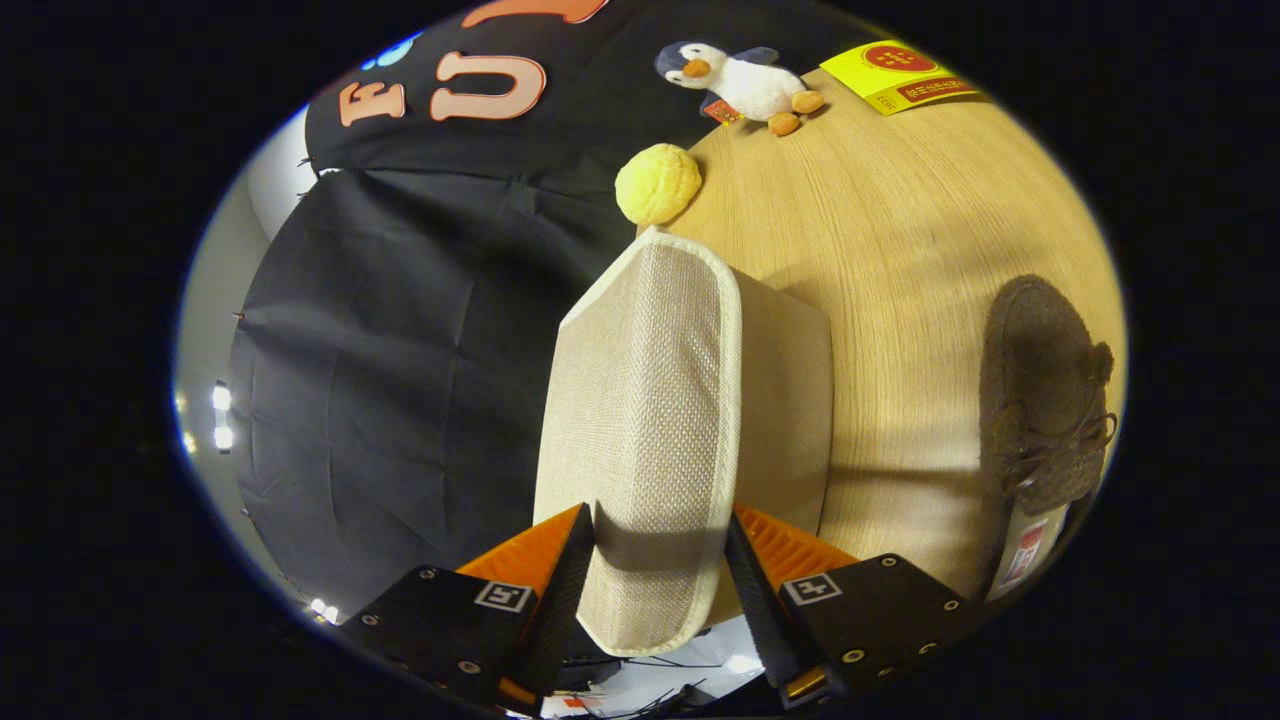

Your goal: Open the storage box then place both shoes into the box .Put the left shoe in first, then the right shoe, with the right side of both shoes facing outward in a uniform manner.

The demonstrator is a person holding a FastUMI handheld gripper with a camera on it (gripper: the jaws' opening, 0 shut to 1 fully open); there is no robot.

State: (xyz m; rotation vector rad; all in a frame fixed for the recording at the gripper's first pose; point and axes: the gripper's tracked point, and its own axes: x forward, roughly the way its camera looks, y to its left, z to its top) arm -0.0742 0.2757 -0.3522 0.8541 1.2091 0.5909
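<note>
Your gripper (pixel 660 545) has both fingers pressed against the beige woven lid (pixel 645 420) of the storage box (pixel 785 400), one on each face of the panel, so it is clamped on the lid with the flap running forward between the fingers. The view is rolled, so the wooden table (pixel 900 250) sits to one side and the box's body lies beyond the lid, toward the table. You look to be mid-way through swinging the lid open; no shoe is in the box yet, as far as can be told.

One brown lace-up shoe (pixel 1045 420) lies on the table well apart from the box, past the fingers' far side. The second shoe cannot be placed from here.

Watch the grip: the fabric lid is soft and could fold or slide out if you pull at an angle to its hinge. Pulling too hard may drag or tip the light box towards the yellow ball (pixel 657 183) just beyond it, or the plush penguin (pixel 745 85) and yellow packet (pixel 897 75) further back.
</note>
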